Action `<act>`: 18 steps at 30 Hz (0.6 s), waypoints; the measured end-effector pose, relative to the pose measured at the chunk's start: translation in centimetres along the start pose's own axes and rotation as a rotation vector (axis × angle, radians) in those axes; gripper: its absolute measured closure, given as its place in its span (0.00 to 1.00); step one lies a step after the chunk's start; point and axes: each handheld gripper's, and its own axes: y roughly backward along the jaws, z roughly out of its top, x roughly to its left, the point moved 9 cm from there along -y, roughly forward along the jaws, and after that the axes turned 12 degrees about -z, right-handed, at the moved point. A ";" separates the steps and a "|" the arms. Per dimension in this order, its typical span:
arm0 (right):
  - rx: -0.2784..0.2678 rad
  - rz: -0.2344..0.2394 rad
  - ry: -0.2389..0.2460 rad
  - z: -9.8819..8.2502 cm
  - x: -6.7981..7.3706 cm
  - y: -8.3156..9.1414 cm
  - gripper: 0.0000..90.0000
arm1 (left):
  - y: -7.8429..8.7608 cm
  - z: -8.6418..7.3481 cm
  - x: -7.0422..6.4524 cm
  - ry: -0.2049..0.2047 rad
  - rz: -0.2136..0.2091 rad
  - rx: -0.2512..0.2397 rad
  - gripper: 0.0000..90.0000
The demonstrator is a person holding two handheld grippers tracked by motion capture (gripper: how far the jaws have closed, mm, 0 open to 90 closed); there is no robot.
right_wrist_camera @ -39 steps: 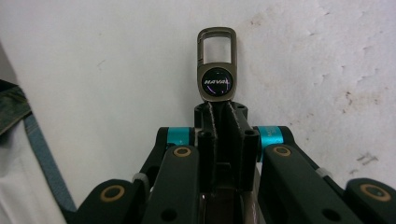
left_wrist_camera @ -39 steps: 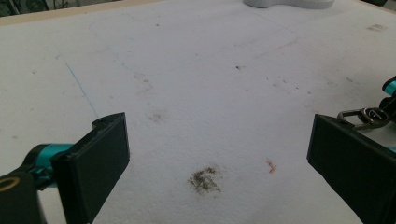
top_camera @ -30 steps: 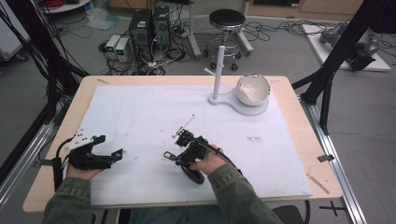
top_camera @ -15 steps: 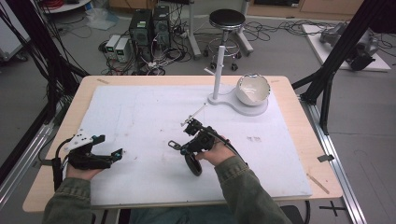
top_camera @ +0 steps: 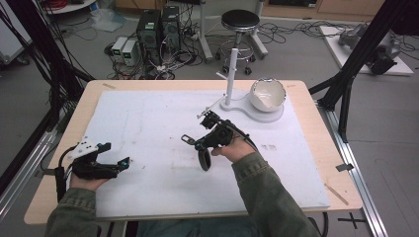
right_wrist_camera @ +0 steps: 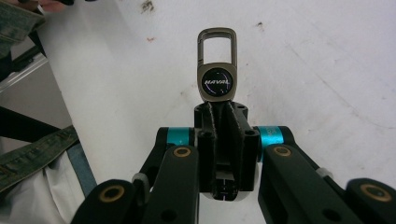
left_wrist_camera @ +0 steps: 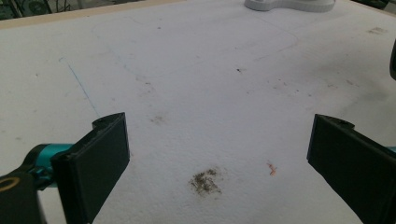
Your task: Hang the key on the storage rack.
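Note:
My right gripper (right_wrist_camera: 219, 109) is shut on a grey metal keychain (right_wrist_camera: 216, 70) with a carabiner loop and a round black badge that reads HAVAL. The keychain sticks out past the jaw tips over the white mat. In the high view that right gripper (top_camera: 195, 143) is held above the middle of the table, pointing left, with the keychain (top_camera: 187, 139) at its tip. My left gripper (top_camera: 123, 162) rests low at the near left. Its jaws stand wide apart over bare mat, and the left gripper (left_wrist_camera: 219, 158) has nothing between them.
A white stand (top_camera: 231, 74) with an upright post and a white bowl (top_camera: 268, 94) on its base sits at the far right of the white mat (top_camera: 148, 123). Its base edge (left_wrist_camera: 289, 4) is far ahead of the left gripper. Small dirt marks (left_wrist_camera: 204, 181) dot the mat.
The right hand has lifted and moved a little farther away and to the right, turning so the gripper points left with the keychain in it. The left gripper has stayed put.

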 end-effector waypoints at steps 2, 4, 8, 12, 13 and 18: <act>-0.003 -0.004 -0.004 0.2 -0.3 0.3 0.92 | 0.0 0.0 0.0 0.001 -0.001 0.000 0.07; -0.009 -0.007 -0.007 0.4 -0.8 0.7 0.92 | 0.0 0.0 0.0 0.000 0.000 0.003 0.07; -0.012 -0.007 -0.023 0.8 -1.7 1.5 0.92 | -0.1 -0.1 0.0 0.002 -0.002 0.004 0.07; -0.018 -0.010 -0.034 1.1 -2.7 2.3 0.92 | 0.0 0.0 0.0 0.000 -0.001 0.003 0.07; -0.022 -0.011 -0.033 1.3 -3.0 2.4 0.92 | 0.0 0.0 0.0 0.003 -0.001 0.002 0.07; -0.027 -0.027 -0.051 1.8 -4.2 3.1 0.92 | 0.0 0.0 0.0 0.004 0.000 0.002 0.07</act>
